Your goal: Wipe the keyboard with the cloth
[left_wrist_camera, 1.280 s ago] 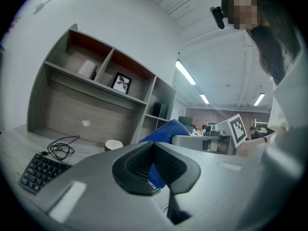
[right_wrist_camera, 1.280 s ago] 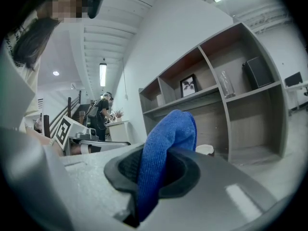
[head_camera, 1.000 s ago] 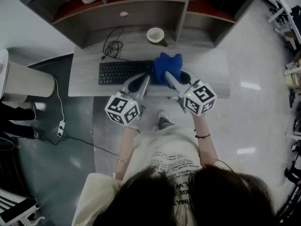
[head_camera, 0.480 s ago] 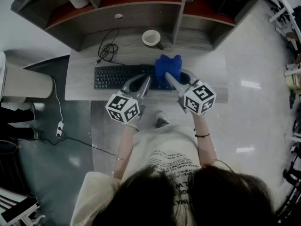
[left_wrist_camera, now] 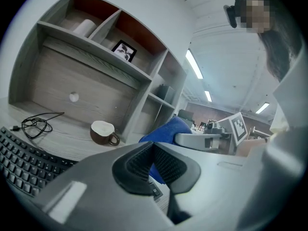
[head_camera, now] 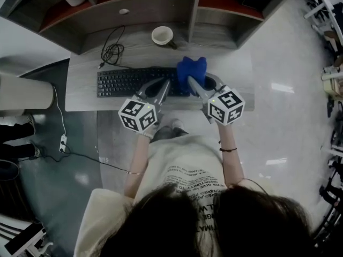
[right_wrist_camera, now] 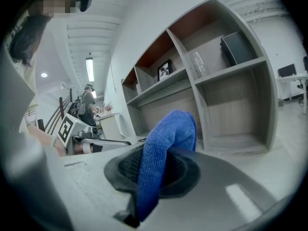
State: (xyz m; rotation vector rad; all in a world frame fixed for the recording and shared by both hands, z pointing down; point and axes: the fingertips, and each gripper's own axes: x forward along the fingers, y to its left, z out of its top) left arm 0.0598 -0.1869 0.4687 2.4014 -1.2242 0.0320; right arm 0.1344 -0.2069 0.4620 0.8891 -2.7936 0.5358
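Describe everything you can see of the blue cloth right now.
The blue cloth looks like soft, nubby microfibre, bunched into a thick fold. The right tool is shut on it. The fold stands between the jaws, its rounded end poking out past the tips. In the head view the bunched end sits over the right end of the keyboard. Whether it presses on the keys cannot be told.
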